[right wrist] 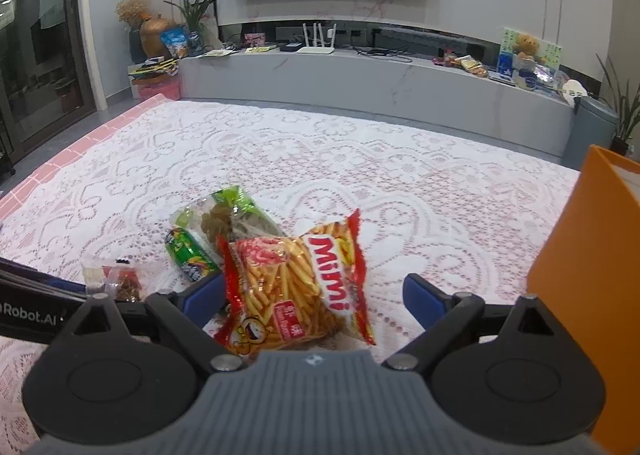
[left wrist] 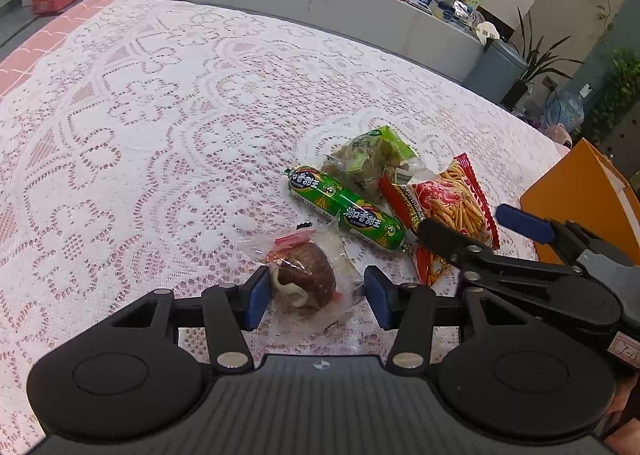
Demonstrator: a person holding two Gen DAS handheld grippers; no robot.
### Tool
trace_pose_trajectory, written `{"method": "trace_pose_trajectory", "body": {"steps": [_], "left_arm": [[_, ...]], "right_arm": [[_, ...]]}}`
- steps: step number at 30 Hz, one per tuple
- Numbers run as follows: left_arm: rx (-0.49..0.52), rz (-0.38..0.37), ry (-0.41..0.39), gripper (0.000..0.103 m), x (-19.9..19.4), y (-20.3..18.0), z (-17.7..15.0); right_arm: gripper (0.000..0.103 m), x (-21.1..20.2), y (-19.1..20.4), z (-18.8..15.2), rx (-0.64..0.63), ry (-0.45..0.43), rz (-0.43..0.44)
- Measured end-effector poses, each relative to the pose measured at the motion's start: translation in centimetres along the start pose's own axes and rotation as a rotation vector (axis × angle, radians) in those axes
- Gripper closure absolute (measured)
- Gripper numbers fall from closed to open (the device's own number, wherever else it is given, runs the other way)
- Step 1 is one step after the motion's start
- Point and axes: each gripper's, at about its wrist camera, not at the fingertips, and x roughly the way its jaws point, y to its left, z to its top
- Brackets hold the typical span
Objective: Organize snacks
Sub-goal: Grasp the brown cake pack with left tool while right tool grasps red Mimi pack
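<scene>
Crinkly red snack packet [right wrist: 298, 287] sits between spread right hand-held gripper [right wrist: 314, 297] fingers.

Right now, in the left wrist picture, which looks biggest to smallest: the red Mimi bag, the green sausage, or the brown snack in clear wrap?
1. Red Mimi bag, though the right tool hides part of it.
2. Green sausage, long but thin, so nearly a tie.
3. Brown snack, smallest, even though it is nearest the camera, between the left tool's open fingers.

Snack packets: four [left wrist: 448, 199] [left wrist: 346, 211] [left wrist: 372, 155] [left wrist: 306, 279]. Orange box [left wrist: 580, 199]: one.
</scene>
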Motion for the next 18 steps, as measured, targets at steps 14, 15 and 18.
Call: {"method": "trace_pose_trajectory", "body": {"steps": [14, 15, 18], "left_arm": [[0.063, 0.001, 0.014, 0.045, 0.36, -0.68, -0.27], [0.069, 0.003, 0.015, 0.045, 0.39, -0.74, -0.29], [0.090, 0.010, 0.016, 0.044, 0.43, -1.00, -0.34]], "right_arm": [[0.049, -0.42, 0.85, -0.09, -0.039, 0.003, 0.010], [0.051, -0.45, 0.81, -0.10, -0.036, 0.003, 0.011], [0.055, -0.69, 0.88, -0.21, -0.048, -0.003, 0.006]]}}
